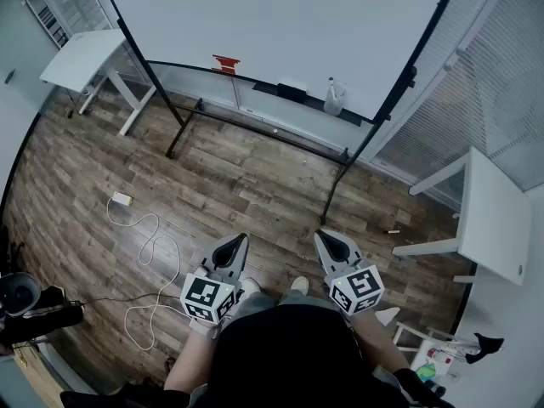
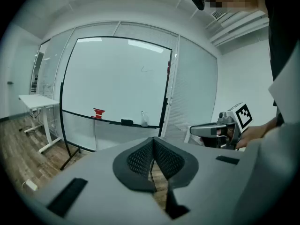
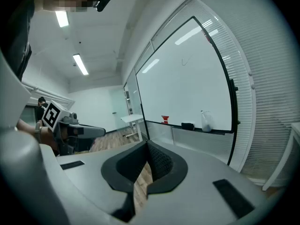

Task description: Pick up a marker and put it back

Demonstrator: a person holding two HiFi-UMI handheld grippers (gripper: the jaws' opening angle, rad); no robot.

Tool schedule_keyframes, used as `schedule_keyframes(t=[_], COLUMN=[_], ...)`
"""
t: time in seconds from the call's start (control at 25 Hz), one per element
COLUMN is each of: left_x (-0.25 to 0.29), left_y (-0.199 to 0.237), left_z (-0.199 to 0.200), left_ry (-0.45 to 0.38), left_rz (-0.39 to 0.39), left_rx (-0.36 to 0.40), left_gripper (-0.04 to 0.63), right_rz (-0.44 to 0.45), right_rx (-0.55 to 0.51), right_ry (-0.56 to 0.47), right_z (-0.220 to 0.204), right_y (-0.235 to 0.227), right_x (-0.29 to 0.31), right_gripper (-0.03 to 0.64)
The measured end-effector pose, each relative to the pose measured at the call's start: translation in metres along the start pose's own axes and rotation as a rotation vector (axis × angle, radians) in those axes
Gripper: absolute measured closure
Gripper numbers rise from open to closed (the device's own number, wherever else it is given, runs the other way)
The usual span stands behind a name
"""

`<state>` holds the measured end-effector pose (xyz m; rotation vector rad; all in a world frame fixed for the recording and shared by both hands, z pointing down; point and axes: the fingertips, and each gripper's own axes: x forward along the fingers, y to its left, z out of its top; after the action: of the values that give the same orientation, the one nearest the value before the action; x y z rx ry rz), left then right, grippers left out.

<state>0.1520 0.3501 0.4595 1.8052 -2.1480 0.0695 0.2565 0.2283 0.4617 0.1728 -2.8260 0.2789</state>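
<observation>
Head view: the person stands on the wooden floor (image 1: pixel 246 181), well apart from the whiteboard (image 1: pixel 280 24). The left hand-held gripper (image 1: pixel 242 239) and the right hand-held gripper (image 1: pixel 321 236) are held out low in front of the body, and neither carries anything. The whiteboard's tray (image 1: pixel 183 69) holds a red thing (image 1: pixel 225 63) near its middle, a dark eraser (image 1: pixel 291 92) further right and a spray bottle (image 1: pixel 334 99) toward its right end. No marker can be made out on the tray. A small pen-like stick (image 1: pixel 393 230) lies on the floor to the right, too small to name.

Left gripper view: the left hand-held gripper (image 2: pixel 152 142) has its jaws pressed together at the tips, with only floor showing behind them. The whiteboard (image 2: pixel 117 78) stands far ahead, and its tray (image 2: pixel 112 121) carries the same three things.

Right gripper view: the right hand-held gripper (image 3: pixel 146 146) is likewise closed tight and empty. The left hand-held gripper (image 3: pixel 101 131) shows beside it at the left.

As I judge it, the task has not begun. The approach to the board, finding the marker, the pick-up and the return are all left to do.
</observation>
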Motion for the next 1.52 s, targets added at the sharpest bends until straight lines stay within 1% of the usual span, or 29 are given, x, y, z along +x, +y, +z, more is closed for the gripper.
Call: schedule_keyframes(t=[0.12, 0.32, 0.52, 0.6, 0.68, 0.88, 1.0, 1.16, 1.36, 1.52], left_x=[-0.015, -0.026, -0.042, -0.049, -0.054, -0.049, -0.032, 0.014, 0.097, 0.172], left_y=[0.01, 0.024, 0.047, 0.058, 0.069, 0.097, 0.11, 0.127, 0.147, 0.162], left_z=[-0.001, 0.0, -0.002, -0.004, -0.009, -0.021, -0.021, -0.013, 0.011, 0.04], left_ry=[0.0, -0.01, -0.023, -0.027, -0.021, 0.003, 0.013, 0.041, 0.071, 0.087], left_rz=[-0.012, -0.037, -0.056, -0.062, -0.069, -0.065, -0.062, -0.072, -0.114, -0.136], left_rx=[0.0, 0.01, 0.0, -0.006, -0.006, -0.018, -0.023, -0.016, 0.034, 0.048], left_gripper=[0.577, 0.576, 0.576, 0.576, 0.576, 0.576, 0.575, 0.576, 0.576, 0.575], right_rz=[-0.002, -0.005, -0.035, -0.062, -0.077, -0.104, -0.109, -0.117, -0.145, -0.173], right_rx=[0.005, -0.016, -0.013, -0.026, -0.034, -0.02, -0.01, 0.023, 0.059, 0.073], right_ry=[0.005, 0.015, -0.015, -0.011, -0.001, 0.003, 0.005, 0.005, -0.018, -0.037], right_z=[0.001, 0.003, 0.008, 0.008, 0.006, 0.003, 0.004, 0.007, 0.026, 0.055], right_y=[0.022, 0.046, 0.062, 0.065, 0.069, 0.062, 0.048, 0.011, -0.061, -0.127], right_x=[0.005, 0.017, 0.032, 0.039, 0.047, 0.067, 0.083, 0.114, 0.157, 0.189], right_gripper=[0.589, 0.589, 0.586, 0.563, 0.524, 0.518, 0.518, 0.518, 0.518, 0.518])
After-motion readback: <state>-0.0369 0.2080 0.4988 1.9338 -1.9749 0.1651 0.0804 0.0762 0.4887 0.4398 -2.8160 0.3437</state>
